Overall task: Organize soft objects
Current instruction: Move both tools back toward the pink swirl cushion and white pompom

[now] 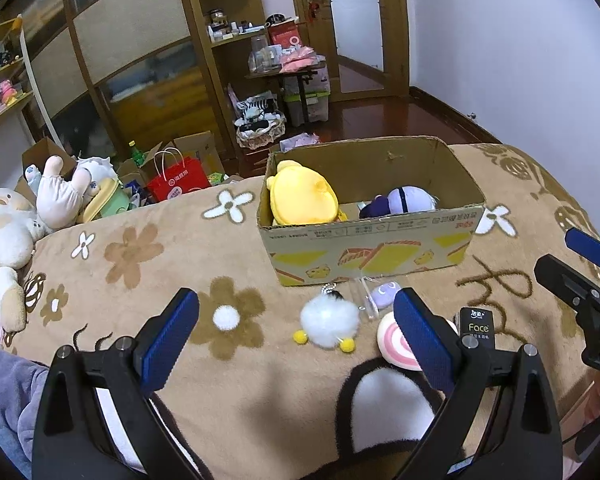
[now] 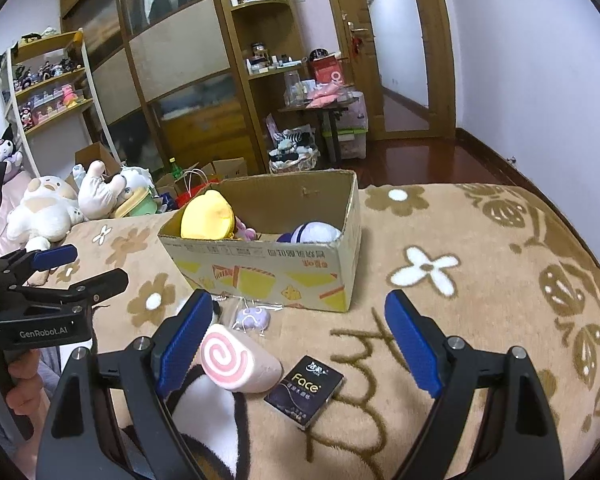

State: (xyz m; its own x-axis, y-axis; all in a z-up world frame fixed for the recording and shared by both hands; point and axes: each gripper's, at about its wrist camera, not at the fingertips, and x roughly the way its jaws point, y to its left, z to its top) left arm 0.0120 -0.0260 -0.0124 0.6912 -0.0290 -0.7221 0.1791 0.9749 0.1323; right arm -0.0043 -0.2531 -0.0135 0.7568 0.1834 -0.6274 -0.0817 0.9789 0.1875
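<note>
A bedroom with wooden wardrobes lay behind a bed [image 1: 148, 256] spread with a tan flowered blanket. A cardboard box [image 1: 370, 250] stood toward the bed's far edge, a yellow plush [image 1: 302, 198] and a purple plush [image 1: 400, 202] inside. At its near side lay a white pompom chick [image 1: 329, 322], a pink swirl roll [image 2: 236, 360] and a dark tissue pack [image 2: 305, 392]. The left tool [image 1: 296, 340] and right tool [image 2: 298, 344] both gaped wide, holding nothing.
</note>
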